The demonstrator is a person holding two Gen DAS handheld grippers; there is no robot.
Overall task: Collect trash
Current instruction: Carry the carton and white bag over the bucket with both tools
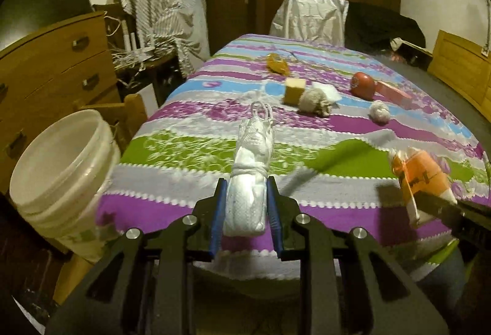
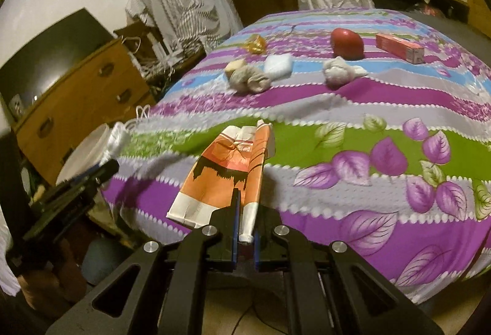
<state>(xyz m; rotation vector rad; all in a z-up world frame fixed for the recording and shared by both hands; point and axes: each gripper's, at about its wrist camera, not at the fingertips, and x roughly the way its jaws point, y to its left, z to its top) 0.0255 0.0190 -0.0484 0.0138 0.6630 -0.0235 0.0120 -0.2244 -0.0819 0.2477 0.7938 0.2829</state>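
My left gripper (image 1: 247,200) is shut on a white rolled-up bundle with a string loop (image 1: 253,163), held above the near edge of the table. A white plastic bucket (image 1: 58,169) stands to its left, off the table. My right gripper (image 2: 245,230) is shut on a flattened orange-and-white carton (image 2: 227,172), also seen in the left wrist view (image 1: 420,178). The left gripper with the bundle (image 2: 118,138) shows at the left of the right wrist view, over the bucket (image 2: 84,153).
On the striped tablecloth (image 2: 337,120) lie a yellow wrapper (image 2: 256,43), a beige block (image 1: 294,91), a grey sock ball (image 2: 250,80), a white pad (image 2: 277,66), a crumpled tissue (image 2: 337,71), a red fruit (image 2: 346,43) and a pink box (image 2: 399,51). A wooden dresser (image 1: 55,64) stands left.
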